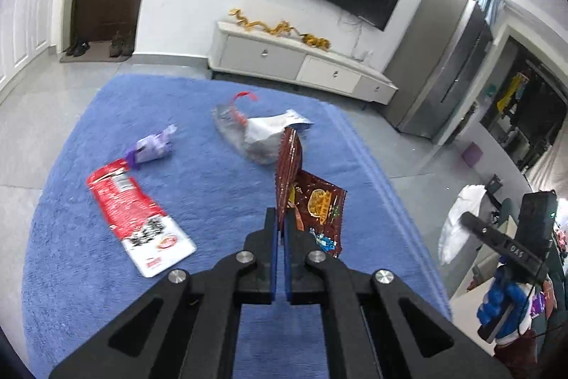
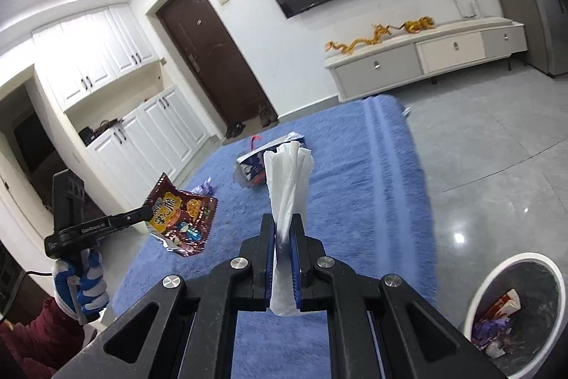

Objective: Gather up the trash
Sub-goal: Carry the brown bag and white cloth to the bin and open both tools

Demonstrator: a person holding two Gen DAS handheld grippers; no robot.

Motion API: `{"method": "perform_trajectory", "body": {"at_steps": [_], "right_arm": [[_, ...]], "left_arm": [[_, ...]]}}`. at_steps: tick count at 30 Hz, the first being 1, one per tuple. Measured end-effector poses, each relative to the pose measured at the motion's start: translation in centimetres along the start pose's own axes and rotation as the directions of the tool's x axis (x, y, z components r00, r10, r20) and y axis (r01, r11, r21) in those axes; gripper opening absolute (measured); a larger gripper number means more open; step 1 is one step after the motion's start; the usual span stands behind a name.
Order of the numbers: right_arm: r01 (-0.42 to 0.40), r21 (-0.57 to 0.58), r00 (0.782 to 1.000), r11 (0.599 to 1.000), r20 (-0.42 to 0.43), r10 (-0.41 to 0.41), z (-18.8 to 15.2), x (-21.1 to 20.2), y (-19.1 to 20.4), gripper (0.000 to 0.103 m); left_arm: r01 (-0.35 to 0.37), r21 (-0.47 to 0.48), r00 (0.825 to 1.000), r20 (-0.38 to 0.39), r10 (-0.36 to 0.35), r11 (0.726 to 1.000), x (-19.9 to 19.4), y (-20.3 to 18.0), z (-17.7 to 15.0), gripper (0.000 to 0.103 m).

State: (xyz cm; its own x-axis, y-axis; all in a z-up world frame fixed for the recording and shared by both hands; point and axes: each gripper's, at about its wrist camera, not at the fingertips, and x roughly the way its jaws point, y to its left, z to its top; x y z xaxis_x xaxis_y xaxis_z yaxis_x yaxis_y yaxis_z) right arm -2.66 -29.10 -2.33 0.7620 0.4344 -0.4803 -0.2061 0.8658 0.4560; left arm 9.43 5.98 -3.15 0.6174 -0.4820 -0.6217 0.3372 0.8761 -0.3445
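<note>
A: Two grippers, both clamped. The left gripper has its jaws pressed together on the edge of a brown snack wrapper, which stands up past the fingertips and hangs off to their right, clear of the rug.

B: And the right gripper?

A: Jaws closed on a white crumpled tissue. It runs between the blue pads and fans out above the fingertips.

B: What lies beyond the left fingers?

A: The blue rug. Just ahead of the fingertips, a silver foil bag with a red strip at its top. To the left of the fingers, a flat red-and-white package; farther out on that side, a small purple wrapper.

B: Where is the bin?

A: Low and to the right of the right fingers: a white trash bin on the grey tile floor, beside the rug's edge, with wrappers already inside.

B: Anything at the left of the right fingers?

A: A blue-and-white gloved hand on the left gripper's handle, with the brown wrapper at its tip.
</note>
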Motion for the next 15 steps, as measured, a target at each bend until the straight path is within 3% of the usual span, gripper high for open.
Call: {"method": "perform_trajectory", "body": {"at_steps": [8,15], "right_arm": [[0.122,0.072,0.987,0.990,0.093,-0.128,-1.1,-6.1,-5.5,0.008],[0.282,0.208,0.945,0.937,0.111,-0.309,-3.9,-10.7,-12.9,0.008]], "left_arm": [[0.110,0.112,0.993,-0.047,-0.105,0.988,2.1,-8.4,1.3,0.002],[0.200,0.253,0.971,-0.179,-0.157,0.947,8.9,-18.7,0.6,0.002]]}}
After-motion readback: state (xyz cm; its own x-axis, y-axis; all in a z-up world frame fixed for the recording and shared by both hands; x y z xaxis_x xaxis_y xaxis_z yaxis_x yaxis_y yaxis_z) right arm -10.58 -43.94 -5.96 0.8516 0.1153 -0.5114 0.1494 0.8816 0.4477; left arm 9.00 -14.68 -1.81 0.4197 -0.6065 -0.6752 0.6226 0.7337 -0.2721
